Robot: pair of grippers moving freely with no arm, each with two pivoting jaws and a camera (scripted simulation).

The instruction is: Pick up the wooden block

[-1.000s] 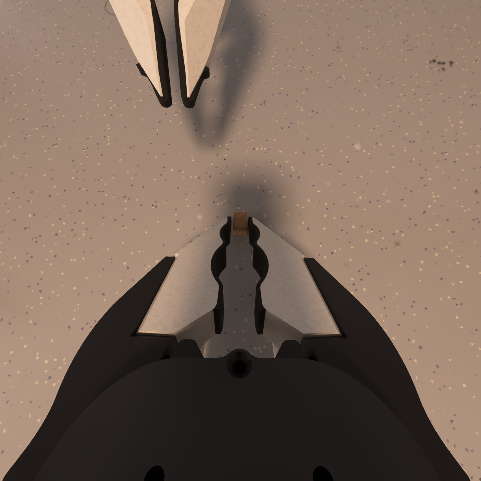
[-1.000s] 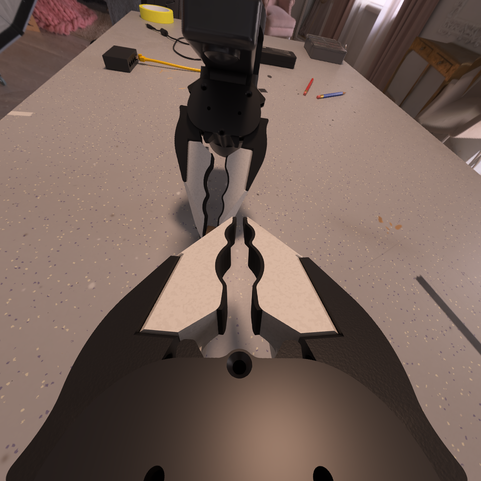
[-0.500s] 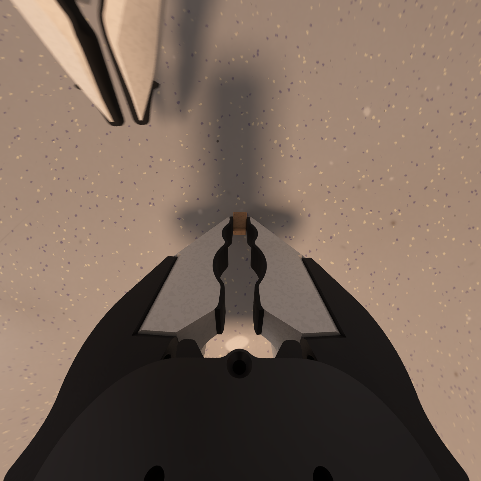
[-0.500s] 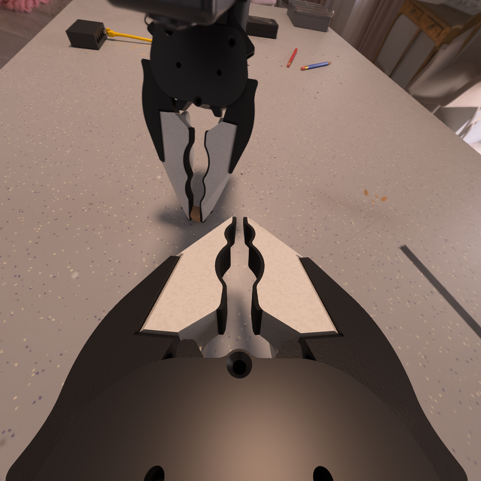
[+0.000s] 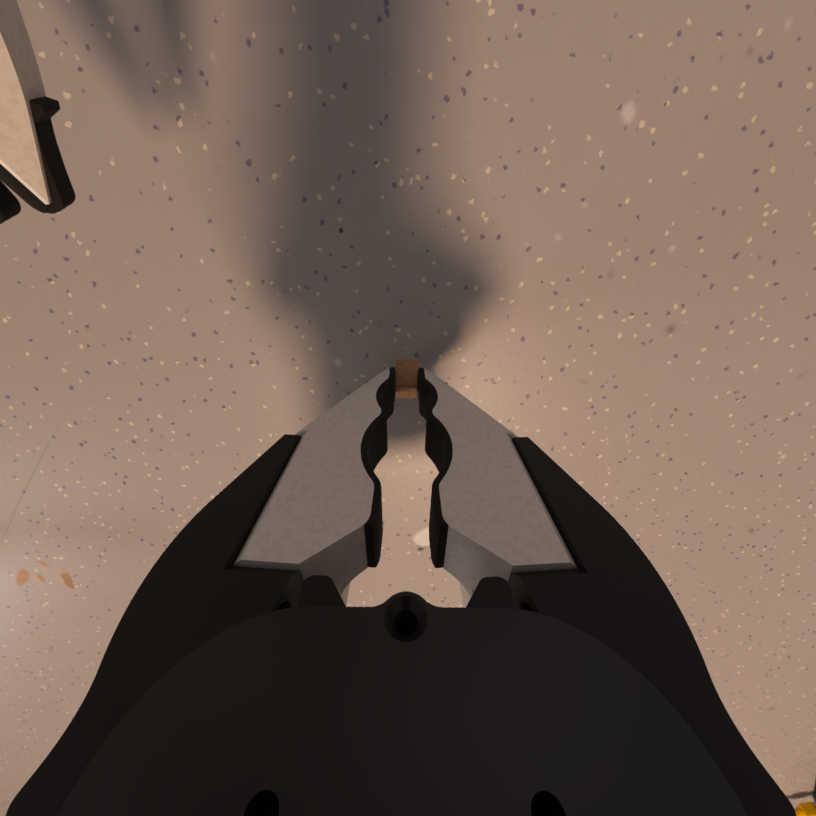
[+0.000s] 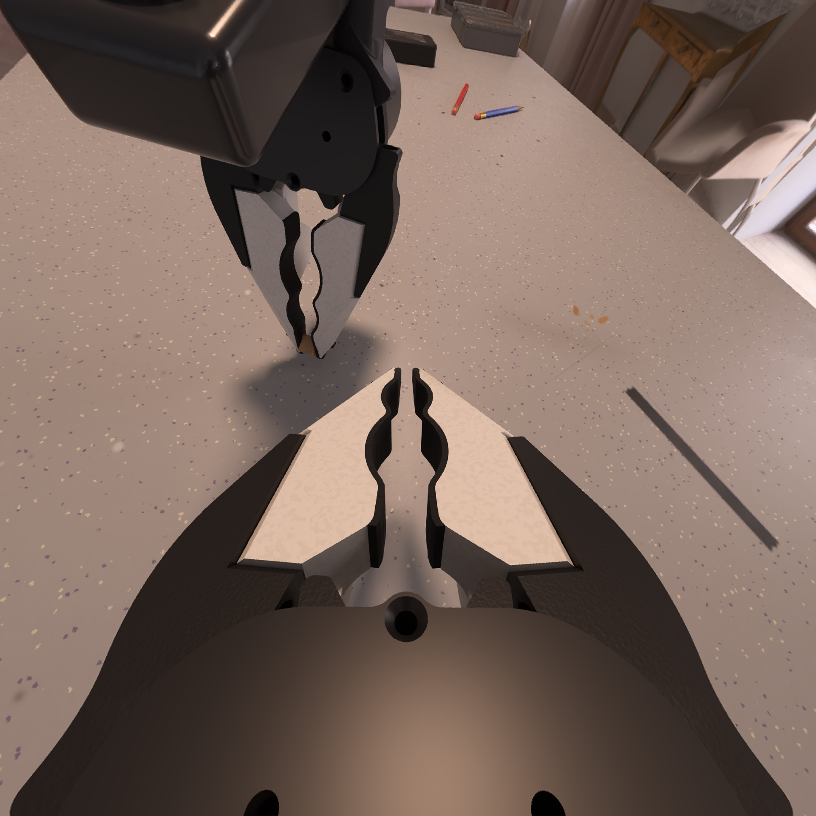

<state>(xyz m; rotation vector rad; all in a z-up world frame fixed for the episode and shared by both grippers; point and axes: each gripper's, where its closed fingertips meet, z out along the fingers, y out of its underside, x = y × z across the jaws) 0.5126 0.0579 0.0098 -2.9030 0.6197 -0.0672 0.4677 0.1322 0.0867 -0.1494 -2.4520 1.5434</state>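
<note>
A small wooden block [image 5: 406, 382] is pinched between the fingertips of my left gripper [image 5: 406, 375], which is shut on it and holds it above the speckled table [image 5: 618, 221]. In the right wrist view the left gripper [image 6: 310, 349] hangs point-down above the table with the block [image 6: 307, 350] at its tips, clear of its shadow. My right gripper [image 6: 406, 373] is shut and empty, just in front of and below the left one. One right finger shows at the left edge of the left wrist view [image 5: 26, 145].
On the far table lie a red pencil [image 6: 460, 99] and a blue pencil [image 6: 498, 111], a dark flat box [image 6: 410, 44] and a grey box [image 6: 488, 26]. Orange specks [image 6: 589, 315] mark the table at right. The table's right edge [image 6: 662, 185] borders furniture.
My left gripper has risen with the block and tilted; the table looks farther away. The right gripper has drifted to the left edge of the left wrist view.
</note>
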